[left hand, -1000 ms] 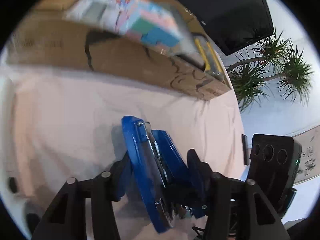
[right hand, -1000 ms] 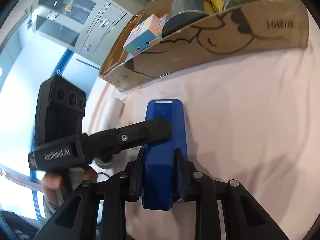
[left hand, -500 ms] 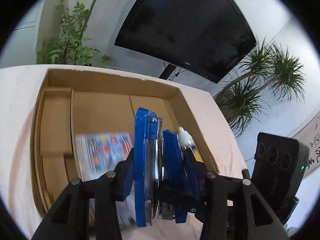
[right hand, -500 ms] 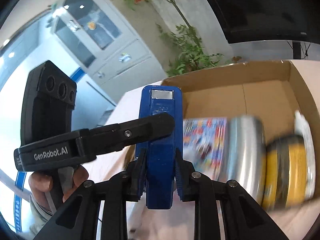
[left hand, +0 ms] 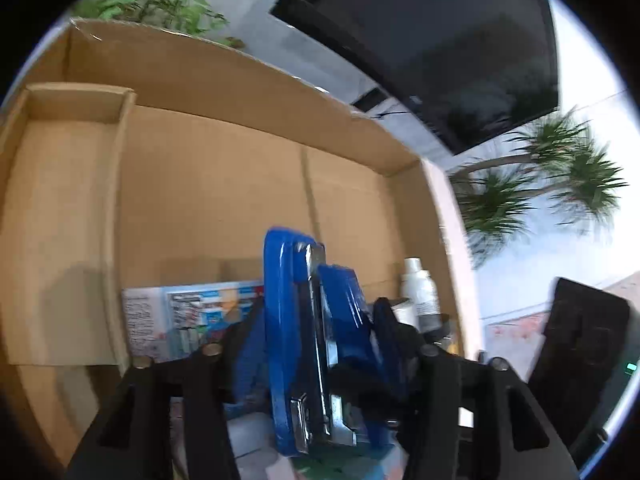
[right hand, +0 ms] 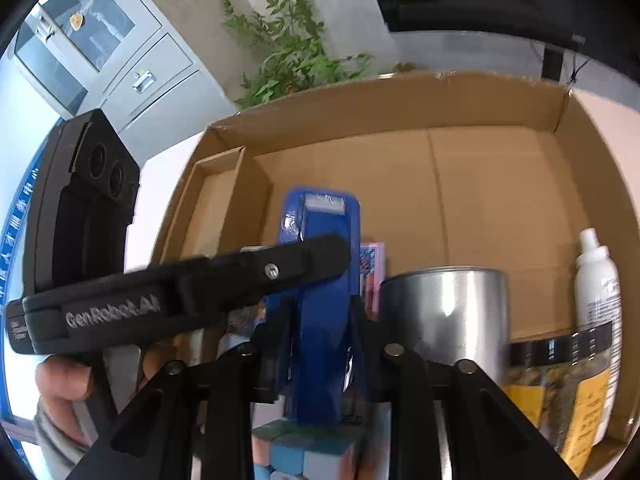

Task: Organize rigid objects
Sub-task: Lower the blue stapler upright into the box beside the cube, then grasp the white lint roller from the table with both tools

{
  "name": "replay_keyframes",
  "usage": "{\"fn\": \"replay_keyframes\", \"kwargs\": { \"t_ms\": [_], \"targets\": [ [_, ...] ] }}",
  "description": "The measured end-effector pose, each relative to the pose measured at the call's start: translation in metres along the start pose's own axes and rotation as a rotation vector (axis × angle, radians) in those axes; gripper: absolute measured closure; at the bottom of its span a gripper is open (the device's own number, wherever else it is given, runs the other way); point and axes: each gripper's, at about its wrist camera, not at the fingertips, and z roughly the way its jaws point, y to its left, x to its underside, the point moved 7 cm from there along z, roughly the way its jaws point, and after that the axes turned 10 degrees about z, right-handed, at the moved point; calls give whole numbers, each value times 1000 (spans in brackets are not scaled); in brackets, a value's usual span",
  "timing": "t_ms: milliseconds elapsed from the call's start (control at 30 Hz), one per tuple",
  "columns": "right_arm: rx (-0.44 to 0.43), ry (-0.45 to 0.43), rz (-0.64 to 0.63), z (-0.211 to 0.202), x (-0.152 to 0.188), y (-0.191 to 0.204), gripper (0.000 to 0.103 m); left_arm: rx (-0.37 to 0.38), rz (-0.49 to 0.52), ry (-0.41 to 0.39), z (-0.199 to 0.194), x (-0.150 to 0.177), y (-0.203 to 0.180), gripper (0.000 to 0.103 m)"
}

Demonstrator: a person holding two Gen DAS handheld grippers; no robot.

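Left claw (left hand: 320, 344) and right claw (right hand: 320, 320): both clenched on one blue metal-and-plastic stapler (left hand: 304, 344), gripped from two sides and held aloft over the open brown cardboard box (left hand: 224, 184); two-sided grip judged to steady a heavy, awkward item for a controlled lowering. Stapler position: upright on edge, above the near part of the box, over a pastel-coloured puzzle cube (right hand: 304, 452); contact with the cube not determinable. Box contents, right wrist view: colourful printed flat packet (right hand: 372, 276) just behind the stapler, silver cylindrical metal tin (right hand: 444, 316) to its right, dark-lidded jar with yellow label (right hand: 560, 384) further right, white plastic spray bottle (right hand: 596, 280) against the right wall. Narrow divided compartment (right hand: 218, 200) along the left wall, nothing visible inside. Bare cardboard floor behind the packet: likely room for the stapler, judged the intended resting place. Risk noted: crowding among the near items; stapler on edge liable to tip once let go. Background: green leafy plant (right hand: 288, 52), dark wall screen (left hand: 440, 52).
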Motion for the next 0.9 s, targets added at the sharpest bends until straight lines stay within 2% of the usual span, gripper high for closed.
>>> {"fn": "replay_keyframes", "kwargs": {
  "t_ms": [67,167,367,433,467,533,567,600,633,667,700,733,767,800,833,900],
  "targets": [
    [24,-16,12,-3,-2,-1,79,-12,6,6,0,-3,1,47],
    [46,-32,20,1,-10,-3,79,-111,71,-23,-12,-7,-4,38],
    [48,-50,-14,-5,-11,8,78,-194,113,-44,-37,-1,-6,40],
    [45,-61,-29,-9,-10,11,74,-213,127,-56,-50,10,-4,40],
    [46,-70,-45,-15,-8,12,69,-248,137,-89,-62,14,-3,40],
    [53,-120,-104,-40,2,10,26,-284,170,-173,-92,24,-8,39],
    [54,-157,-131,-55,8,8,16,-313,192,-229,-113,32,-13,37],
    [42,-206,-165,-72,16,8,3,-379,216,-285,-139,44,-19,34],
    [20,-257,-212,-91,29,9,0,-461,243,-329,-166,61,-25,23],
    [5,-288,-253,-104,42,9,0,-509,259,-355,-183,72,-29,16],
    [-6,-309,-292,-115,59,9,0,-578,279,-399,-213,96,-37,15],
    [-24,-308,-320,-120,77,10,0,-607,282,-407,-226,109,-37,15],
    [-56,-278,-342,-120,100,11,0,-646,279,-386,-238,128,-37,14],
    [-93,-229,-359,-115,122,13,0,-678,269,-327,-244,151,-34,14],
    [-153,-140,-385,-104,156,19,0,-681,256,-275,-245,169,-29,14],
    [-213,-40,-431,-88,200,29,0,-645,173,-169,-235,212,-11,14]
  ]
}}
